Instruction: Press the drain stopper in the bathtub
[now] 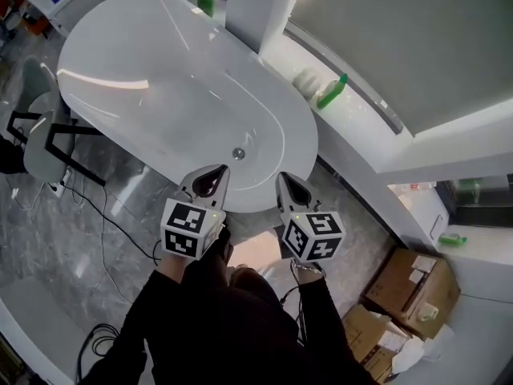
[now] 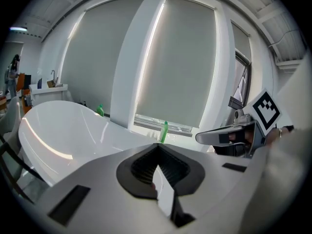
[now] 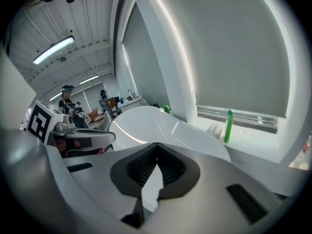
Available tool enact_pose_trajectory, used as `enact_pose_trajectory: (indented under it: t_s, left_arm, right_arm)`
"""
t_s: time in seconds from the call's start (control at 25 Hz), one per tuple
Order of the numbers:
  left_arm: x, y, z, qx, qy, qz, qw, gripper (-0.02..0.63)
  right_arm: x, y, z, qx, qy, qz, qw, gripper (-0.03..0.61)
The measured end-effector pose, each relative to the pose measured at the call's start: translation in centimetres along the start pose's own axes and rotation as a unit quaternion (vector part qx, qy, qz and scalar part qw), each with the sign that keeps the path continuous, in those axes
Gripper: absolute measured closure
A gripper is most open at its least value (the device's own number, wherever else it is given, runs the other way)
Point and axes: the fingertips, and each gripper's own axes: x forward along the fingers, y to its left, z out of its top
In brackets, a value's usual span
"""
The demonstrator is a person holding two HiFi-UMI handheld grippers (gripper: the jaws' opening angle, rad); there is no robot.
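**Two closed tools poised at the tub rim, stopper not yet touched**

The white bathtub (image 1: 160, 79) is seen filling the upper left of the head view, its long oval running from 10 o'clock down to 4 o'clock. It looks dry, glossy and empty.

Both tools are held side by side over the near rim. The left tool (image 2: 157, 145) is shown with its pads brought together at the tip, and nothing is held between them. The right tool (image 3: 156, 144) is found the same way, pinched closed and empty.

The drain stopper (image 1: 238, 154) is spotted last, a small round metal disc on the tub floor at the near end. It lies at about 1 o'clock from the left tool and 10 o'clock from the right, below both and apart from them.

No grasp is called for here. The stopper is judged to be stiff, probably sprung, and smooth enough for a tip to skid off. A closed tip is best set on the centre of the disc and pushed straight down, with the shiny tub surface spared from scraping.
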Motion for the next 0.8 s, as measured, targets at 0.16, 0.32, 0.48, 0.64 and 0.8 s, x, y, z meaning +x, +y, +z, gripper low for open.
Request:
enact_pose_trajectory:
  t_s: [0.16, 0.32, 0.48, 0.64, 0.8]
  left_arm:
    - [1.4, 2.1, 0.4, -0.010, 0.006, -0.005, 0.9999, 0.606]
    - [2.5, 3.3, -0.4, -0.017, 0.021, -0.013, 0.9995, 0.606]
    - [4.3, 4.4, -1.4, -0.024, 0.035, -0.013, 0.9990, 0.606]
    - [6.8, 5.4, -2.1, -0.032, 0.043, -0.007, 0.9985, 0.606]
    - [9.6, 6.6, -3.5, -0.038, 0.054, -0.001, 0.9978, 0.606]
  right_arm:
    - [2.4, -0.3, 0.4, 0.001, 0.014, -0.010, 1.000, 0.577]
    - [4.1, -0.4, 0.3, -0.004, 0.027, -0.015, 1.000, 0.577]
    - [5.7, -1.1, 0.0, -0.006, 0.039, -0.017, 0.999, 0.577]
    - [7.7, -2.6, -0.7, -0.008, 0.057, -0.010, 0.998, 0.577]
    - [10.6, -4.0, -1.6, -0.012, 0.076, 0.004, 0.997, 0.578]
